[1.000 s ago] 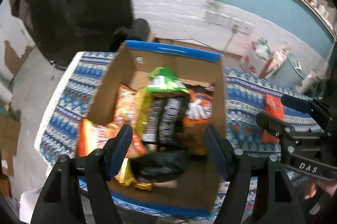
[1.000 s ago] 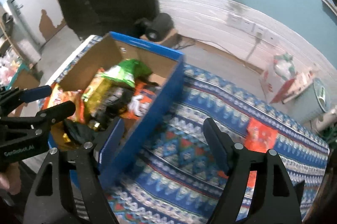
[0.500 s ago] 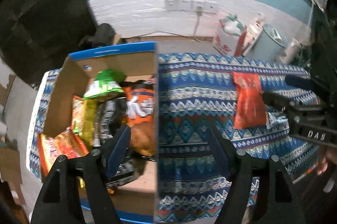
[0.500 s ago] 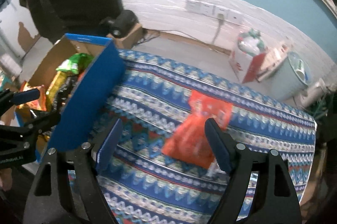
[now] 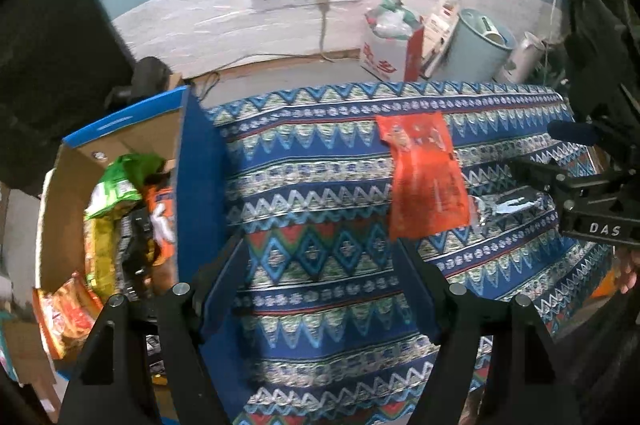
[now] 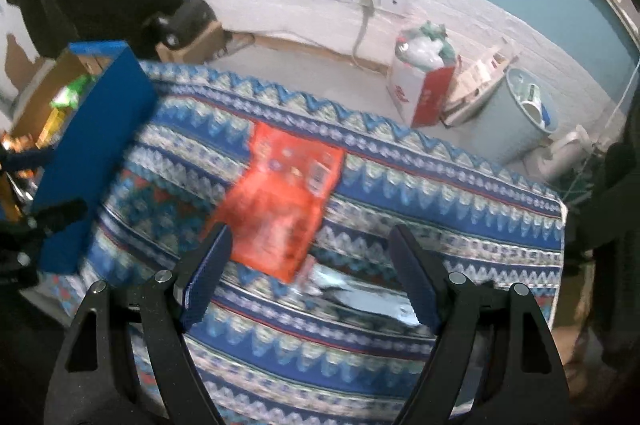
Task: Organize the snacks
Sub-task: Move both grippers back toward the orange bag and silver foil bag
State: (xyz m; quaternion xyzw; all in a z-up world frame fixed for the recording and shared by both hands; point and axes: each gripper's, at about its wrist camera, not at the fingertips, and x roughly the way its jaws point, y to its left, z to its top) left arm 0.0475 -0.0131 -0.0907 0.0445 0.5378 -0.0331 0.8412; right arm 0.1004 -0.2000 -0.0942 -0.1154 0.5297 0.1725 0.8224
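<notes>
Red snack packet (image 6: 280,201) beyond right gripper's fingers (image 6: 206,273).

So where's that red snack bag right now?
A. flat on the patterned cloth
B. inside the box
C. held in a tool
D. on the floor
A: the red bag lies flat on the cloth, outside the box, with both tools open and empty.
</notes>
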